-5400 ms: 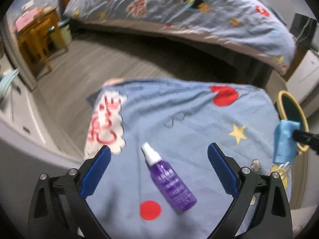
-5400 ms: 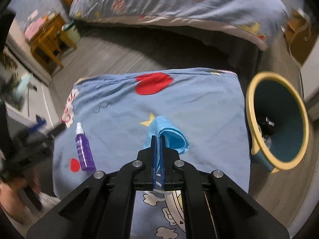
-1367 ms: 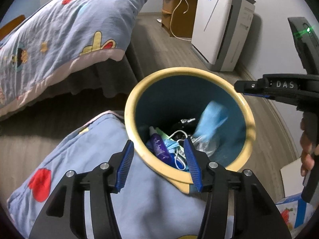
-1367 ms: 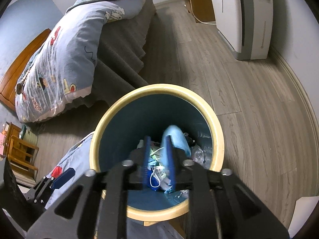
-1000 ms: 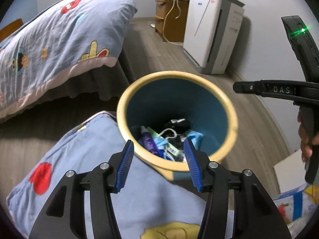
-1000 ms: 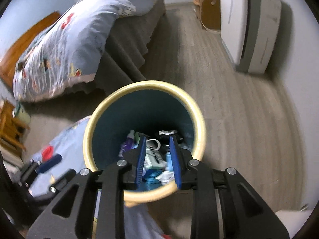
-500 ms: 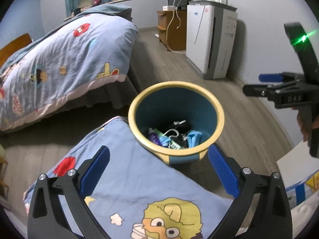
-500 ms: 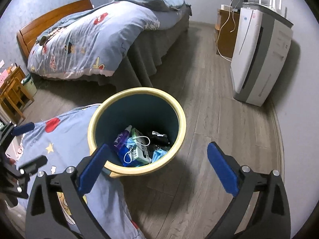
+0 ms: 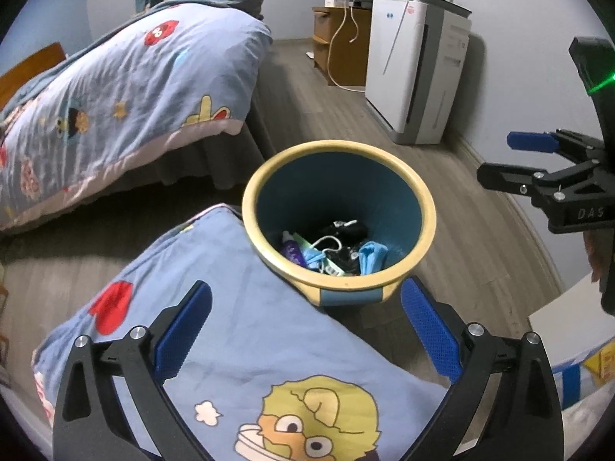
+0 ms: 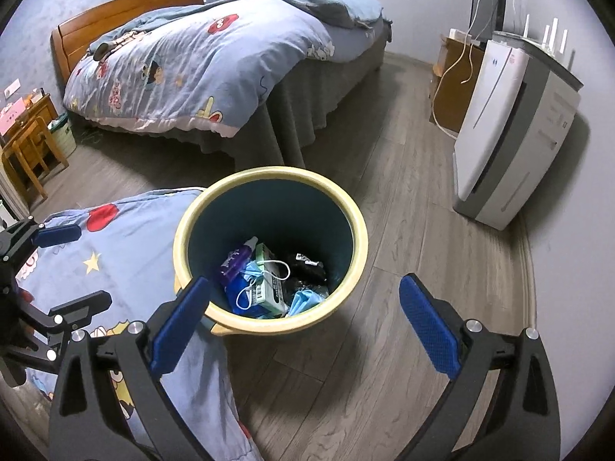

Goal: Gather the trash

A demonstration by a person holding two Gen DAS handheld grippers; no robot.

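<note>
A yellow-rimmed blue trash bin [image 9: 426, 207] stands on the floor beside a blue cartoon blanket [image 9: 246, 330]; it also shows in the right wrist view [image 10: 357, 226]. Inside lie the purple spray bottle [image 10: 235, 263], a blue cloth [image 9: 371, 257], face masks and a green box [image 10: 271, 288]. My left gripper [image 9: 305, 332] is open and empty, above the blanket just short of the bin. My right gripper [image 10: 303, 326] is open and empty, above and in front of the bin; it shows at the right of the left wrist view [image 9: 538, 161].
A bed [image 10: 200, 61] with a cartoon duvet stands behind the bin. A white air purifier [image 10: 507, 134] and a wooden cabinet [image 10: 453, 92] stand by the right wall. A wooden chair [image 10: 27, 146] is at far left. Wood floor [image 10: 403, 230] surrounds the bin.
Both grippers carried the spray bottle and the blue cloth from the blanket to the bin and let them drop in. Both then opened wide and pulled back and up.
</note>
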